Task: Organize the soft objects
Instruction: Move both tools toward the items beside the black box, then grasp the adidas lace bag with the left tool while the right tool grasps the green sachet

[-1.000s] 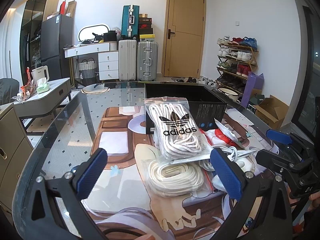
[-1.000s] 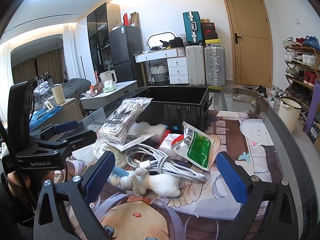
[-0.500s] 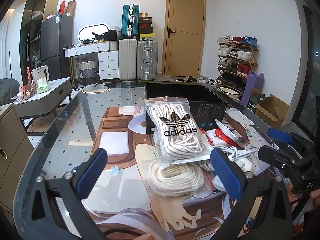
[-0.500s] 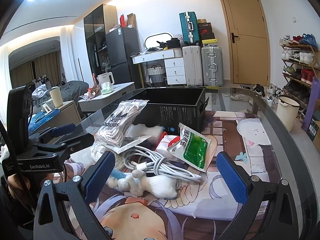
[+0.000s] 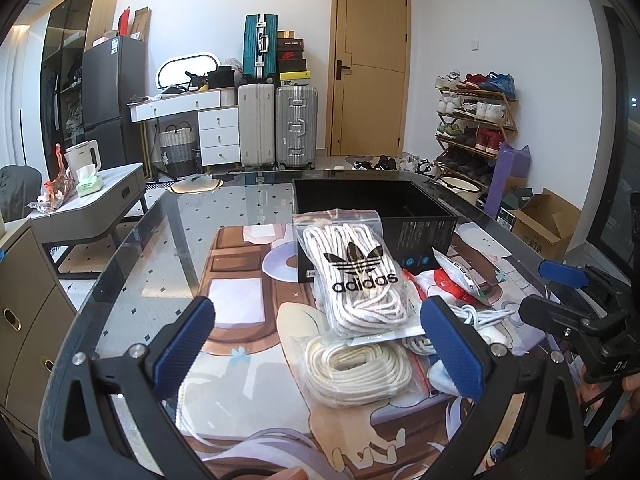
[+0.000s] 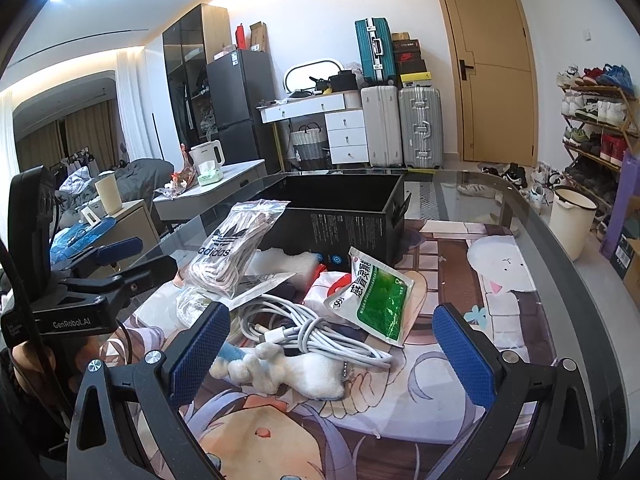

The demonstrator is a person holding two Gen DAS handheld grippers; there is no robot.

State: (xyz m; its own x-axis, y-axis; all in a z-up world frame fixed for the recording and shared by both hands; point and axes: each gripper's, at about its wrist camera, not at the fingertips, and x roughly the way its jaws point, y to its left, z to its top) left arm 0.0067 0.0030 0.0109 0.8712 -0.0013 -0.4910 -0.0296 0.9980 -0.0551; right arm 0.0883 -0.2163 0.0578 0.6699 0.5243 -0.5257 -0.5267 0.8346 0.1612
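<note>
A glass counter (image 5: 132,264) is covered by a printed mat (image 6: 516,304), with suitcases (image 5: 278,124), a door (image 5: 368,68) and a shoe rack (image 5: 476,120) seen behind. A black box (image 5: 416,220) is set at the far end of the mat. Against it a laces bag (image 5: 356,276) is leaned, above a rope coil (image 5: 356,364); a cable (image 6: 316,328), a plush (image 6: 288,372) and a green packet (image 6: 376,300) are piled nearby. The left gripper (image 5: 316,344) and right gripper (image 6: 328,348) are both spread wide, nothing being held.
</note>
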